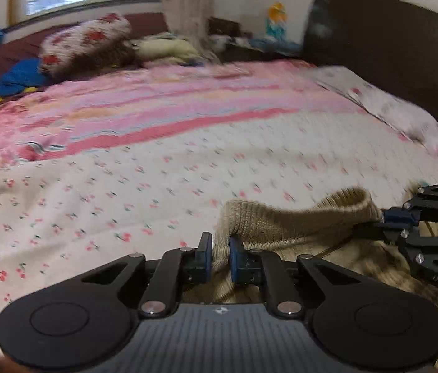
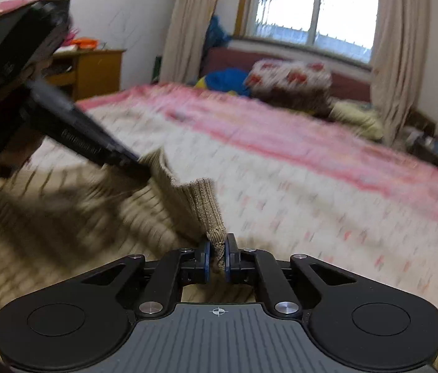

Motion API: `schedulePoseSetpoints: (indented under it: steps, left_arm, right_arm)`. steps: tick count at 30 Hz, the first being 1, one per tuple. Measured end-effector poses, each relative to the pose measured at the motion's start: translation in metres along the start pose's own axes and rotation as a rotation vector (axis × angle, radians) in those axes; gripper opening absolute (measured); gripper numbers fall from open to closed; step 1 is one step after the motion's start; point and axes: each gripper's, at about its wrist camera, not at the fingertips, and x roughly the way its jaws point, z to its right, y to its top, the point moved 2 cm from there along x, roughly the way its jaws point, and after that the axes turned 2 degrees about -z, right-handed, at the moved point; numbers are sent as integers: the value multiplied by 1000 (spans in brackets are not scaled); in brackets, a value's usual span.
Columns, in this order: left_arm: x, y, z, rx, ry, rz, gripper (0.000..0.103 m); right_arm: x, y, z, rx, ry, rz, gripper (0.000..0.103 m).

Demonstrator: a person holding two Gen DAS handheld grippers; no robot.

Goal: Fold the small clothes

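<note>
Bed [image 1: 250, 161] with cherry-print sheet ahead of both pairs of fingers; pink striped blanket [image 1: 157, 108] beyond it, one floral pillow [image 1: 85, 40] and a blue cloth [image 1: 20, 76] at the far edge. Nothing lies between fingers and garment. One tan knit sweater [image 1: 284, 227] — ribbed edge pinched between the left gripper [image 1: 220, 259] pads, stretched to the right gripper [image 1: 383, 217], which also clamps it. In the right wrist view the right gripper [image 2: 217, 256] is closed on the ribbed hem [image 2: 209, 208]. Two grippers, both gripping — frames blurred.

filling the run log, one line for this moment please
left claw shut on knit garment | right claw shut on knit garment | edge lifted over bed
</note>
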Motion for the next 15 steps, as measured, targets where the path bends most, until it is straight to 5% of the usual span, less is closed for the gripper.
schedulePoseSetpoints:
  steps: [2,7,15]
  left_arm:
    - [14,-4,-4,6,58,-13,18]
    - [48,-19,-10,-15,211,-64,25]
    - [1,-22,-10,-17,258,3,35]
  right_arm:
    - [16,6,4,13,-25,-6,6]
    - [83,-10,1,-3,-66,-183,8]
    - [26,-9,14,162,-66,-86,21]
